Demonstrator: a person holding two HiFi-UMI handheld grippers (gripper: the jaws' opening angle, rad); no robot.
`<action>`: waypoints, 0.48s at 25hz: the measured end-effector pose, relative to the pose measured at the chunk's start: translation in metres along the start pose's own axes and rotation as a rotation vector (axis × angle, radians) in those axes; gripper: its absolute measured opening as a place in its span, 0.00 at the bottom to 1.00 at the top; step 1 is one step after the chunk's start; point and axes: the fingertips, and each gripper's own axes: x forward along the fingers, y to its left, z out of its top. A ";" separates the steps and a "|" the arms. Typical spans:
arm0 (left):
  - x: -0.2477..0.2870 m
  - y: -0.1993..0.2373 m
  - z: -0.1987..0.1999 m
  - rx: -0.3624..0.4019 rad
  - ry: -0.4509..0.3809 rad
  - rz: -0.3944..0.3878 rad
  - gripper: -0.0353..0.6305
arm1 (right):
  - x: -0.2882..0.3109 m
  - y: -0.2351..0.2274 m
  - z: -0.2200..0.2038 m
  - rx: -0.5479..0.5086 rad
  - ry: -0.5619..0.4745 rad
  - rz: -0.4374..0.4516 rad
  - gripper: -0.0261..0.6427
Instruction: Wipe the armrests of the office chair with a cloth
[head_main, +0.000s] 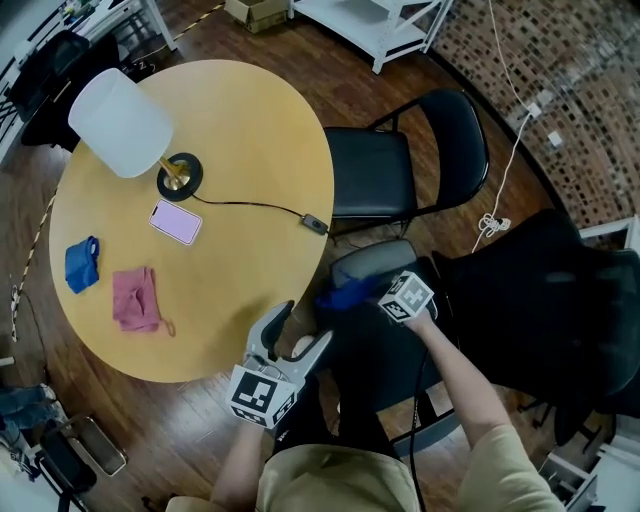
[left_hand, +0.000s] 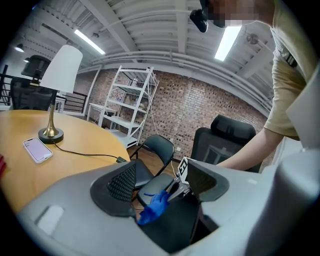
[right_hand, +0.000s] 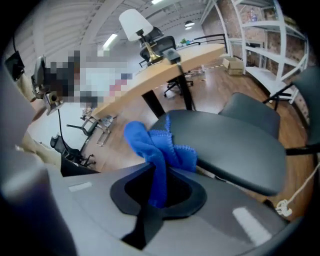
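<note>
cloth (right_hand: 150, 142) in right gripper (right_hand: 159, 192), apparently on armrest (right_hand: 225, 145)

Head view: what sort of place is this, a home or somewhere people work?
Probably an office or loft-style studio. A black office chair stands near a round wooden table with a lamp on it. White shelving stands against a bare brick wall.

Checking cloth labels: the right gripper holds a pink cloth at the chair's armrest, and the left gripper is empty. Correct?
No: the cloth is blue, not pink, as the right gripper view shows. The right gripper holds it at the armrest; the left gripper is empty.
</note>
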 end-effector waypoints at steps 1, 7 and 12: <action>0.002 -0.002 -0.001 0.001 0.003 -0.003 0.53 | -0.011 -0.019 -0.010 0.025 0.015 -0.054 0.08; 0.010 -0.012 -0.010 0.008 0.023 -0.020 0.53 | -0.074 -0.120 -0.054 0.163 0.121 -0.349 0.08; 0.013 -0.010 -0.015 0.015 0.028 -0.021 0.53 | -0.099 -0.160 -0.064 0.226 0.154 -0.506 0.08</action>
